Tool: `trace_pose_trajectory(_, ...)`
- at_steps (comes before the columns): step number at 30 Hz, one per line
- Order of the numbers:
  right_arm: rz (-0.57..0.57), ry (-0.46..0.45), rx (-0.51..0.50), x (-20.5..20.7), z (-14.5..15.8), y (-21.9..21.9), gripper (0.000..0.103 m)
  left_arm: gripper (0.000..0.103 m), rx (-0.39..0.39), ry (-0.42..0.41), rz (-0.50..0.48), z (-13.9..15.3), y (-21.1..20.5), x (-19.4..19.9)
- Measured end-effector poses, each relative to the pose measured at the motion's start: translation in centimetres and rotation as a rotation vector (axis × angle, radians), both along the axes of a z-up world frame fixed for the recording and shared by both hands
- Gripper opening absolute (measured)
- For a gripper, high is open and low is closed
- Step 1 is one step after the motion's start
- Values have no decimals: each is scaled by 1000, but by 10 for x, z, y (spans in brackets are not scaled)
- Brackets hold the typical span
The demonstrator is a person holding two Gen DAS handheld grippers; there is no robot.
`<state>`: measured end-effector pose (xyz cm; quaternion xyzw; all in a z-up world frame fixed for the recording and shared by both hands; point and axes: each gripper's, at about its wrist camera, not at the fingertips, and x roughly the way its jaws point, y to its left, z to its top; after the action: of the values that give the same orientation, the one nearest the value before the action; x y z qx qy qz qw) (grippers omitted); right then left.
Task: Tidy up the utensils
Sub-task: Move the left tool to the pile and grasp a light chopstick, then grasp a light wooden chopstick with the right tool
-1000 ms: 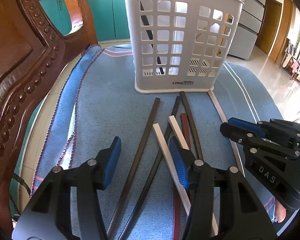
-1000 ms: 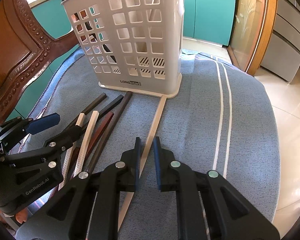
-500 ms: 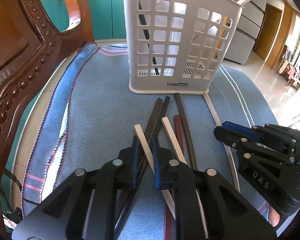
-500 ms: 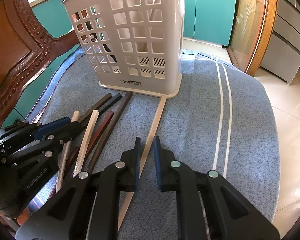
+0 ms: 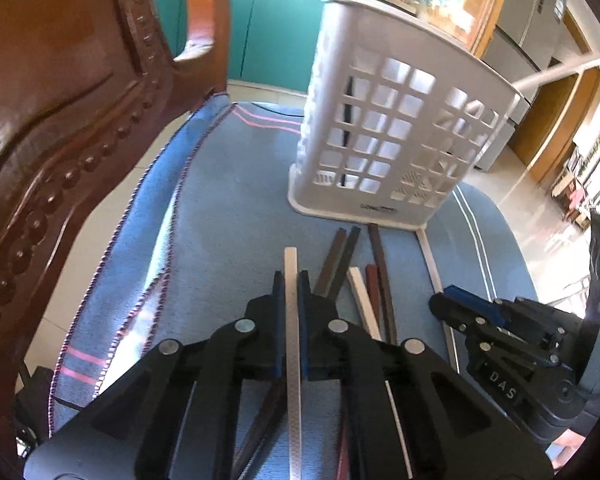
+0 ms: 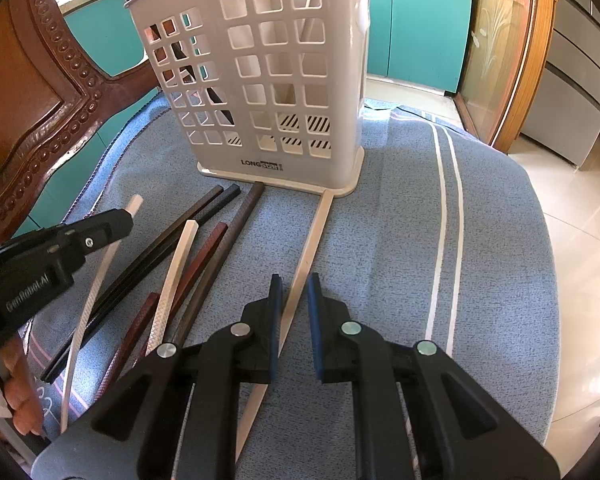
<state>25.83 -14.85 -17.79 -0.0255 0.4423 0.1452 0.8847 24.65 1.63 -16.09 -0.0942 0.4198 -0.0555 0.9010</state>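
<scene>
My left gripper (image 5: pixel 291 280) is shut on a white chopstick (image 5: pixel 292 344) and holds it lifted above the blue cloth; from the right wrist view the same gripper (image 6: pixel 116 220) shows at the left with the stick's tip (image 6: pixel 134 203) poking out. Several dark, red and white chopsticks (image 6: pixel 204 256) lie on the cloth before the white slotted utensil basket (image 6: pixel 260 80), which also shows in the left wrist view (image 5: pixel 396 140). My right gripper (image 6: pixel 294 292) is slightly open, low over a pale beige chopstick (image 6: pixel 308 248), not gripping it. A dark and a pale stick stand in the basket.
A carved wooden chair back (image 5: pixel 60 120) rises close at the left. The blue cloth (image 6: pixel 400 240) with white stripes covers the round table; its edge drops to the tiled floor at the right. Teal cabinets stand behind.
My left gripper closed on the white chopstick, then lifted it off the pile and swung left. The right gripper stayed over the beige chopstick, its jaws a little wider.
</scene>
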Motion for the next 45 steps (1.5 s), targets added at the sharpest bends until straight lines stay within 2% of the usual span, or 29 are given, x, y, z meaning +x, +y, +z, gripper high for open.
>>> trace_pose_trajectory(7,-9,1,5,-1,1,-2,13,7,-19,32,29,-7,10,9)
trace_pose_trajectory(14,-9,0,-4,-1,2,-4,13,7,45,80,24,-23,7,20)
trace_pose_trajectory(20,-5,-3,-24,-2,1,-1,16,10,95,82,22,-23,-8,15)
trace_pose_trajectory(25,-10,-12,-50,-1,1,4,25,12,128,88,17,-22,-13,12)
trace_pose_trajectory(27,-20,-13,-56,3,2,4,25,15,139,89,15,-21,-17,13)
trace_pose_trajectory(33,-38,-3,-94,12,1,10,25,16,177,83,11,-20,-33,20)
trace_pose_trajectory(35,-34,3,-88,12,1,10,20,16,183,83,11,-18,-36,19)
trace_pose_trajectory(36,-32,10,-71,12,1,9,12,16,186,82,10,-19,-35,18)
trace_pose_trajectory(39,-25,11,-28,11,2,7,6,11,183,78,12,-19,-39,16)
trace_pose_trajectory(40,-25,6,-13,11,4,6,6,7,181,77,15,-19,-39,16)
trace_pose_trajectory(45,-9,-99,76,-1,31,-5,6,7,147,33,27,-8,-36,12)
